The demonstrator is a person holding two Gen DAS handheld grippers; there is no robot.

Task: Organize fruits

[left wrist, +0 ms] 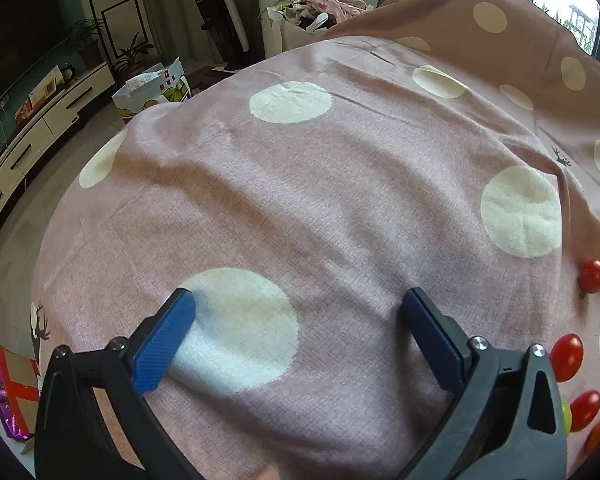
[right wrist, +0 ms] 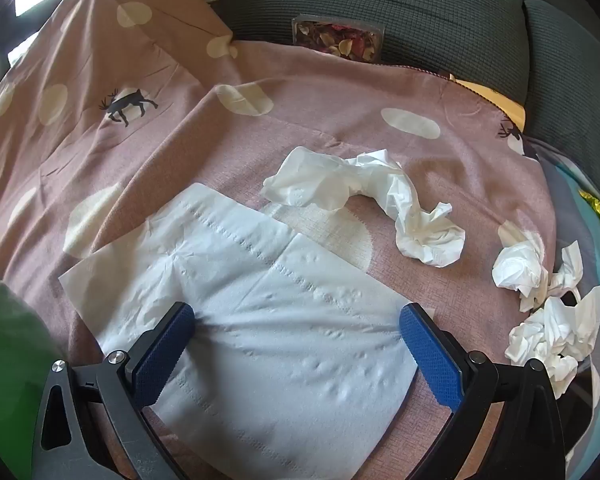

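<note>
While spread empty, left fingers (left wrist: pixel 182 320) sit left of cherry tomatoes (left wrist: pixel 566 358).

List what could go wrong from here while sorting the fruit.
1. The cherry tomatoes lie loose on the soft, wrinkled cloth at the frame's right edge; a nudge may roll them off.
2. Crumpled tissues clutter the right gripper's area and may get grabbed instead.
</note>
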